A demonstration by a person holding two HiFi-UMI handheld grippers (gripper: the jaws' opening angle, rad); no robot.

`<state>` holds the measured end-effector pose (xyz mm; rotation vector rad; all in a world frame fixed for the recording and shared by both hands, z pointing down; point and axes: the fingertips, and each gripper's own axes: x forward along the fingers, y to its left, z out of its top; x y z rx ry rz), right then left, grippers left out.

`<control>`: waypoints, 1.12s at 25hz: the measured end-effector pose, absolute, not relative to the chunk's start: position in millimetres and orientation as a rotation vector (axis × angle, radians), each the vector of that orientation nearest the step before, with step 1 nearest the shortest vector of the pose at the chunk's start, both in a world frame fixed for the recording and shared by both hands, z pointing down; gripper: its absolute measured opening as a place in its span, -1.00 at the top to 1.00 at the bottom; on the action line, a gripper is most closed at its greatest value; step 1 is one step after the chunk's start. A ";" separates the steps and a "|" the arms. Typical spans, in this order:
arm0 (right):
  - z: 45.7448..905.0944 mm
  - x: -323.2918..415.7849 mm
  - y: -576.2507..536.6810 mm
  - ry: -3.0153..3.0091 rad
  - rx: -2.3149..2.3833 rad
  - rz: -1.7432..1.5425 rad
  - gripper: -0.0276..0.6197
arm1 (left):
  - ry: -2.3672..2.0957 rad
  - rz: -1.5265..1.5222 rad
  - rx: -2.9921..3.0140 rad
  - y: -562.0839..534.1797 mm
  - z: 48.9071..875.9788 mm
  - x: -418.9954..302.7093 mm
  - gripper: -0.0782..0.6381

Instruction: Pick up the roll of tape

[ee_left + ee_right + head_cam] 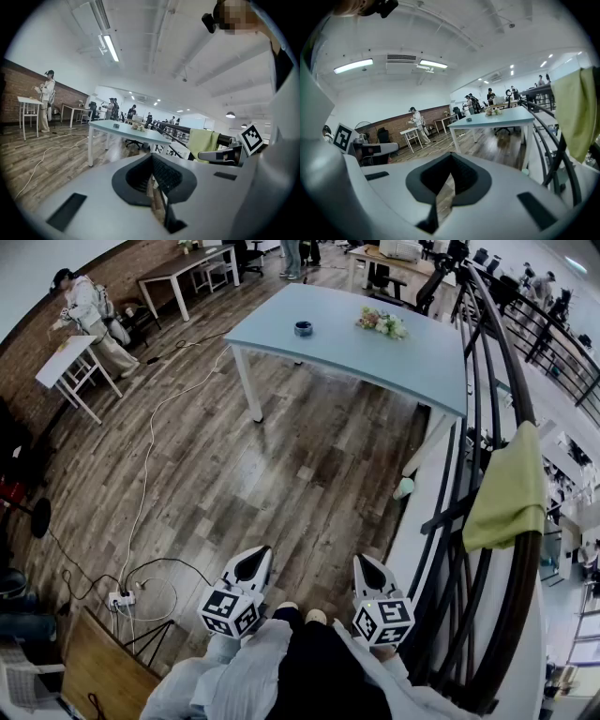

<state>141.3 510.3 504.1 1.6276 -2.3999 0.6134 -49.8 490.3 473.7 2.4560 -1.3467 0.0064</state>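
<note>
The roll of tape [303, 329] is a small dark ring lying on the light blue table [375, 357] far ahead of me; it also shows tiny in the left gripper view [116, 125] and the right gripper view [468, 119]. Both grippers are low and close to my body, several steps short of the table, above the wooden floor. The left gripper [253, 563] [152, 180] is shut with nothing in it. The right gripper [366, 568] [447, 180] is likewise shut and holds nothing.
A bunch of flowers [382, 324] lies on the table right of the tape. A dark railing [487, 474] with a green cloth [511, 488] runs along my right. Cables and a power strip [122, 598] lie on the floor at left. A person [89, 310] stands by a white table far left.
</note>
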 end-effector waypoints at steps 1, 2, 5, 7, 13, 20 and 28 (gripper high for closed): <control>499.6 140.2 509.5 -2.413 1.643 0.611 0.90 | -1.351 -0.005 2.455 490.9 472.1 -51.5 0.74; 494.9 139.4 508.9 -2.427 1.660 0.607 0.90 | -1.356 -0.015 2.455 491.8 470.4 -53.2 0.74; 481.1 140.2 507.3 -2.465 1.709 0.579 0.90 | -1.382 -0.038 2.458 494.1 465.3 -58.5 0.74; 476.0 139.9 505.3 -2.492 1.689 0.574 0.64 | -1.400 -0.048 2.462 493.8 462.3 -60.4 0.74; 472.8 151.4 503.6 -2.490 1.662 0.507 0.18 | -1.448 -0.064 2.474 493.7 456.4 -57.6 0.74; 487.1 168.1 513.5 -2.495 1.618 0.511 0.18 | -1.471 -0.060 2.465 509.3 467.1 -39.7 0.74; 496.9 178.2 510.0 -2.482 1.616 0.558 0.18 | -1.463 -0.009 2.446 509.6 479.2 -24.9 0.74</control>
